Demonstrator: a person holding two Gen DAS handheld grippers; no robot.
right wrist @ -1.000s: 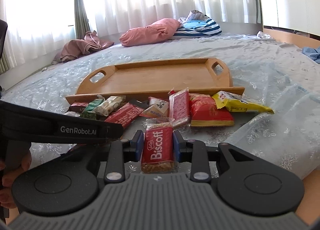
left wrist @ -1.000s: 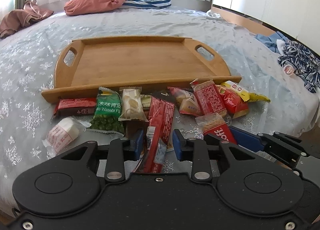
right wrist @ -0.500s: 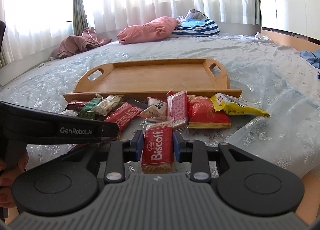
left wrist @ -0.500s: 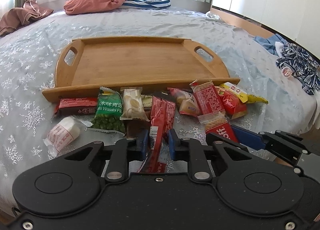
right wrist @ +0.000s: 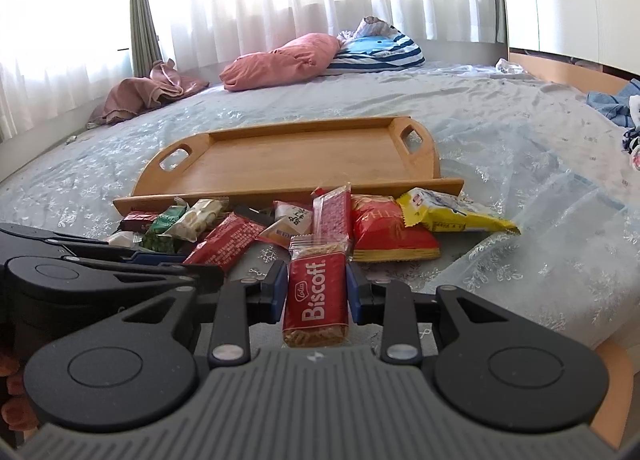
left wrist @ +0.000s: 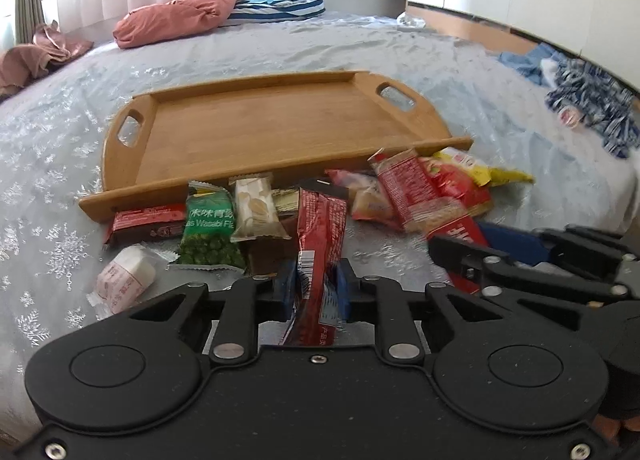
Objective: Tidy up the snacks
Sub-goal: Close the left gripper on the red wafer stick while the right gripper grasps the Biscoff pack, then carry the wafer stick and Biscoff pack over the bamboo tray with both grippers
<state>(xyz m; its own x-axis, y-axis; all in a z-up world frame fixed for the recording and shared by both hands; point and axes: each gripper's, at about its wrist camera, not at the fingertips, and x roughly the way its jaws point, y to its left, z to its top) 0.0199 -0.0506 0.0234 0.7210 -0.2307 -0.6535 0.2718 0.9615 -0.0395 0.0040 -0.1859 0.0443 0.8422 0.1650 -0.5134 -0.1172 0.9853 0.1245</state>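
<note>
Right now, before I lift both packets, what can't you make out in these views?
- Left wrist view: the long red snack packet's near end, hidden behind the left hand-held gripper's body.
- Same view: a dark brown packet, mostly covered by other snacks.
- Right wrist view: the red Biscoff biscuit pack's underside; contact with the bedspread unclear.

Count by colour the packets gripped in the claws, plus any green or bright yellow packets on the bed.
Red: 2 (long red packet in left claw, Biscoff packet in right claw)
Green: 1 (wasabi peas packet)
Yellow: 1 (yellow packet)
Total: 4
</note>
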